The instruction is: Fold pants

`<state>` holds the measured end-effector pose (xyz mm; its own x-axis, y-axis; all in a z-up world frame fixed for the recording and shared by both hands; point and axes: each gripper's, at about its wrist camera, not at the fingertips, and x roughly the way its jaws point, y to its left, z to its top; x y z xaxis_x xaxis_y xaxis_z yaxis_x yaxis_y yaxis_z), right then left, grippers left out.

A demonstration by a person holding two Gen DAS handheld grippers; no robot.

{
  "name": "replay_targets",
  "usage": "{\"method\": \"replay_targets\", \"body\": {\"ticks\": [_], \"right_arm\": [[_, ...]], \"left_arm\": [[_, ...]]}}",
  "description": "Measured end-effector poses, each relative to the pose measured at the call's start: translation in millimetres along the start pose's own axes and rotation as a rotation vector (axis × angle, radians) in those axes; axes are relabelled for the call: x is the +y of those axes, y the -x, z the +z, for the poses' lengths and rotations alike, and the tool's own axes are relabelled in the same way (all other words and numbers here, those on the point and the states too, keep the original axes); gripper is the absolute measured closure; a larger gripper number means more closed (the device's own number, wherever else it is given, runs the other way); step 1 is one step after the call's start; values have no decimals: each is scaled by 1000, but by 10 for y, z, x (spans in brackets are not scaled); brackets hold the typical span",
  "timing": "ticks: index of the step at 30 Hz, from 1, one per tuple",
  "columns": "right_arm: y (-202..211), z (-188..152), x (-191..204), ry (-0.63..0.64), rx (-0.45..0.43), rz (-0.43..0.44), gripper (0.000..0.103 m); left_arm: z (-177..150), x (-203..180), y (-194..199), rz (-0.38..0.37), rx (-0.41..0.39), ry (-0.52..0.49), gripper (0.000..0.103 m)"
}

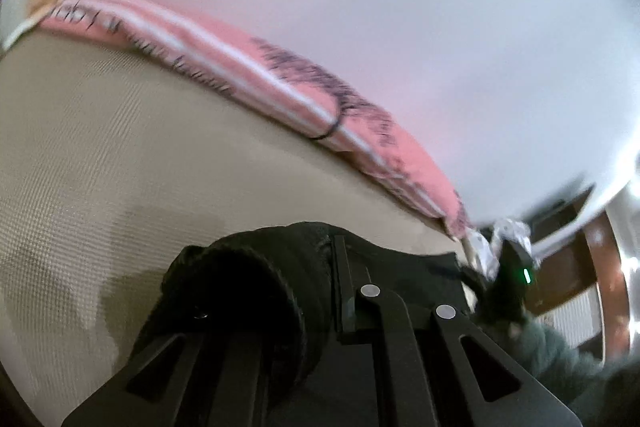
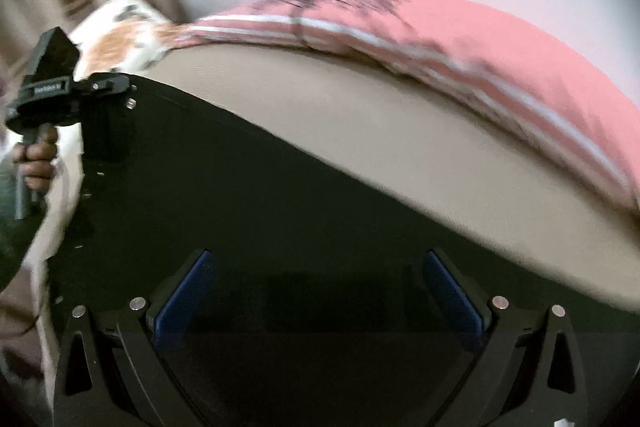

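The black pants [image 2: 248, 211] lie spread on a beige bed sheet [image 2: 380, 131]. In the right wrist view my right gripper [image 2: 316, 303] is open, its blue pads [image 2: 180, 303] wide apart just above the black cloth. My left gripper [image 2: 116, 115] shows there at the far left, at the pants' far edge, held by a hand. In the left wrist view my left gripper [image 1: 340, 291] is shut on a bunched fold of the black pants [image 1: 256, 291], lifted over the sheet [image 1: 120, 155].
A pink striped blanket [image 1: 248, 75] lies along the far side of the bed, also in the right wrist view [image 2: 500, 43]. A floral pillow [image 2: 120, 35] sits at the bed's end. A white wall [image 1: 400, 7] rises behind. Wooden furniture [image 1: 600, 259] stands at right.
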<state>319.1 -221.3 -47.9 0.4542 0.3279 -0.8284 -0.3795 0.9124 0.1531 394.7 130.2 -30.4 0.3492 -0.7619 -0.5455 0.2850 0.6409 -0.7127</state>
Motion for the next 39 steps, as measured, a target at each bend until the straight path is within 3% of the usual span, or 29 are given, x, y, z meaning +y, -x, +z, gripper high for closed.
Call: {"method": "replay_targets", "body": {"ticks": [5, 8, 11, 17, 19, 28, 33, 35, 39], "right_arm": [[-139, 522, -78, 180, 70, 104, 0], [-334, 761, -126, 235, 148, 246, 4], [-515, 872, -97, 260, 229, 371, 15], [-773, 819, 11, 366, 381, 478, 41], [-803, 747, -37, 393, 405, 448, 49], [-681, 454, -641, 331, 460, 343, 61], [-647, 403, -777, 296, 420, 315, 79], [-629, 380, -751, 291, 391, 268, 87], [-526, 296, -671, 309, 347, 174, 93]], "left_arm": [[-85, -285, 225, -71, -25, -67, 96], [-113, -369, 308, -79, -40, -65, 96], [-107, -374, 317, -56, -41, -42, 96], [-120, -414, 396, -7, -49, -37, 96], [-123, -392, 394, 1, -49, -30, 96], [-111, -302, 322, 44, -43, -22, 96], [-76, -228, 238, 60, -33, -13, 96], [-58, -193, 183, 80, -18, -16, 96], [-32, -105, 102, 108, 5, -14, 96]]}}
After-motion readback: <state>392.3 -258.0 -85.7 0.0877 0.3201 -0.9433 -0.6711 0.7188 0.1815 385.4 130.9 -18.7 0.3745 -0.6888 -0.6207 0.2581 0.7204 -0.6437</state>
